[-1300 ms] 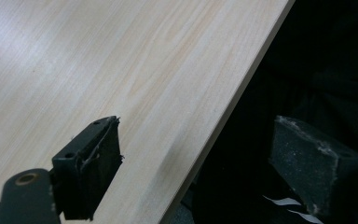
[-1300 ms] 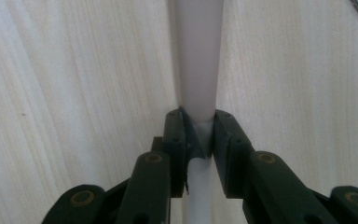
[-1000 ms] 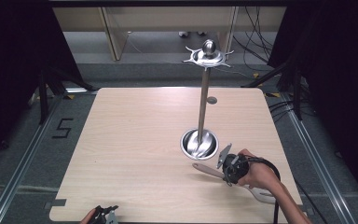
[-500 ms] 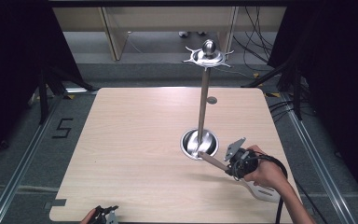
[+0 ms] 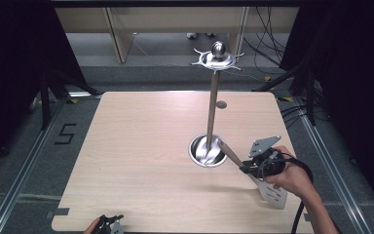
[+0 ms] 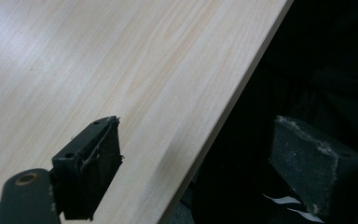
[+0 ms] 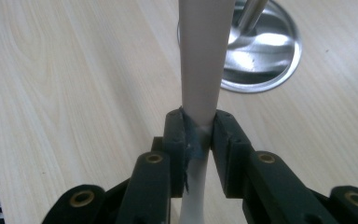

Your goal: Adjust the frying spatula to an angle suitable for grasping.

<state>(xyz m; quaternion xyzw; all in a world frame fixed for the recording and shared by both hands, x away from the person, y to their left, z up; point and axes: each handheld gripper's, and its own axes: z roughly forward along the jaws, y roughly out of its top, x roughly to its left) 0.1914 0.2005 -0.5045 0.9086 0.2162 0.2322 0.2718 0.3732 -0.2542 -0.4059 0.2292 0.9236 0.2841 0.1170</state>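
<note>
R gripper (image 5: 247,168) clamped on the spatula (image 5: 272,194) handle, blade hanging low at the table's (image 5: 141,146) near-right edge, handle tip just beside the stand (image 5: 208,152) base. L gripper (image 6: 196,154) jaws wide apart w/ nothing between, at the near table edge.

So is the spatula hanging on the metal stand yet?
Not yet. Done: the right gripper has shut on the spatula's handle and lifted it, slotted blade trailing low. In hand: its handle tip points toward the stand's base. Left: hanging it on the hooks up top.
</note>
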